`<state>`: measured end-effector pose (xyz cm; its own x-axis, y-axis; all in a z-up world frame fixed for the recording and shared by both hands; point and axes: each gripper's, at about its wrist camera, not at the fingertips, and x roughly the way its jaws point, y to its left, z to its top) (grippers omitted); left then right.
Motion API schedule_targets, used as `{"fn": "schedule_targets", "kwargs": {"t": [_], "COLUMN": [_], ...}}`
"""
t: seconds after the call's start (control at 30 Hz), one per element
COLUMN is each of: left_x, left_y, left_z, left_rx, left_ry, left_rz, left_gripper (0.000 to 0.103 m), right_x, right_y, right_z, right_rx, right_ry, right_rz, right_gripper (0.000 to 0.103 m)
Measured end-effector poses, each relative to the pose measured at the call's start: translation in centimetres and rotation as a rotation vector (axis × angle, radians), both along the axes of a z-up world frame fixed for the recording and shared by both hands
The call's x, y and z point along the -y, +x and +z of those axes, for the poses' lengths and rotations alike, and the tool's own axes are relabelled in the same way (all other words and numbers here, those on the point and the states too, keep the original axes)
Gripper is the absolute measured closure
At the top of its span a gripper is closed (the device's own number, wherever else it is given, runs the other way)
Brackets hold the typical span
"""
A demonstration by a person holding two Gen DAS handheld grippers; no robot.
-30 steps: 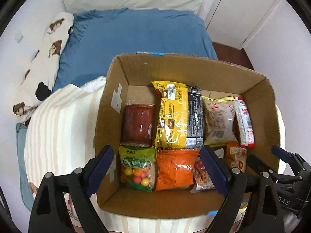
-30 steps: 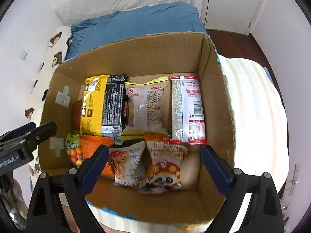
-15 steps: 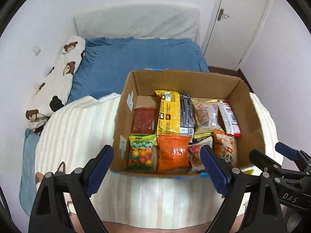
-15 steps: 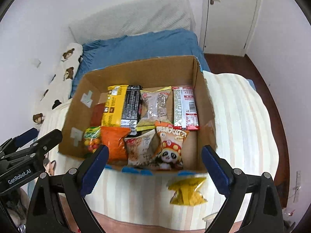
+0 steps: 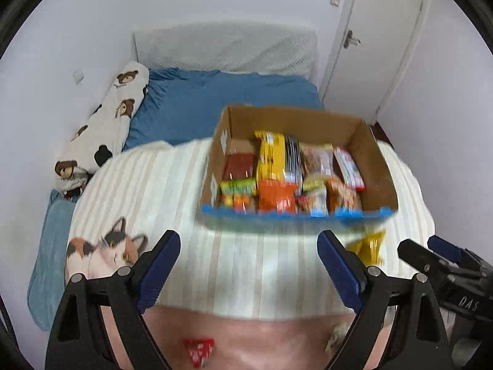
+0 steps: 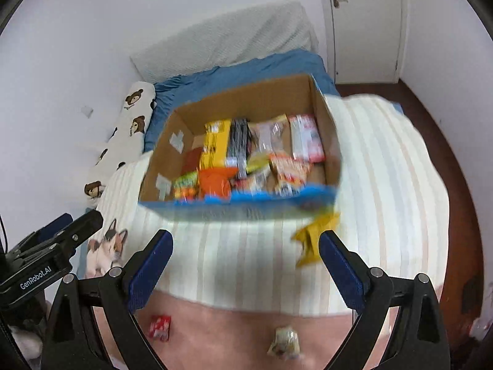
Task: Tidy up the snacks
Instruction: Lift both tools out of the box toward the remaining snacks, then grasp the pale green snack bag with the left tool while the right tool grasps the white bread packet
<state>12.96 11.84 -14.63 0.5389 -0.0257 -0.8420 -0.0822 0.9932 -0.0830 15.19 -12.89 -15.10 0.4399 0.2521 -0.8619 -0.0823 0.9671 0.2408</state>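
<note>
A cardboard box (image 5: 377,166) (image 6: 258,98) with a blue-taped front edge sits on the striped bedspread and holds several snack packets. A yellow packet (image 5: 368,246) (image 6: 312,237) lies on the bedspread just in front of the box. Nearer me, on the pink strip, lie a small red packet (image 5: 197,350) (image 6: 160,326) and a pale packet (image 6: 285,343). My left gripper (image 5: 248,265) is open and empty, well short of the box. My right gripper (image 6: 245,262) is also open and empty, with its right finger (image 6: 342,271) beside the yellow packet.
The striped bedspread (image 5: 191,215) has a cat print (image 5: 104,252) at its left. Behind the box lie a blue sheet (image 5: 215,98), a bear-print pillow (image 5: 101,129) and a grey pillow (image 5: 225,46). A white door (image 5: 385,30) and dark wood floor (image 6: 456,169) are on the right.
Both grippers have pulled back and up from over the box. The box now looks smaller and farther off, and the yellow, red and pale packets in front of it have come into view.
</note>
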Motion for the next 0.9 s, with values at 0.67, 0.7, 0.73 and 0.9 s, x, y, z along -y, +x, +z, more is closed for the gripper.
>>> {"fn": "schedule_targets", "kwargs": {"t": [0.67,0.7,0.73,0.9], "left_x": [16.0,16.5,17.2,18.4], "left_y": [-3.9,-3.9,-3.9,-3.9], "left_z": [-19.6,-20.3,-21.3,-23.8], "left_rx": [-0.557,-0.578,-0.610,-0.651], "left_ry": [-0.176,-0.197,-0.210,-0.238], "left_rz": [-0.274,-0.280,-0.279,-0.248], "left_gripper": [0.012,0.012,0.012,0.032], "right_x": [14.4,14.4,14.3,15.0], "right_y": [-4.6,-4.3,-4.2,-5.3], "right_z": [-16.3,-17.2,-17.7,-18.4], "right_rx": [-0.349,-0.364,-0.367,-0.340], "right_ry": [-0.096,-0.112,-0.121,-0.136], "right_rz": [-0.184,-0.173,-0.166,-0.139], "right_gripper": [0.028,0.028,0.028,0.044]}}
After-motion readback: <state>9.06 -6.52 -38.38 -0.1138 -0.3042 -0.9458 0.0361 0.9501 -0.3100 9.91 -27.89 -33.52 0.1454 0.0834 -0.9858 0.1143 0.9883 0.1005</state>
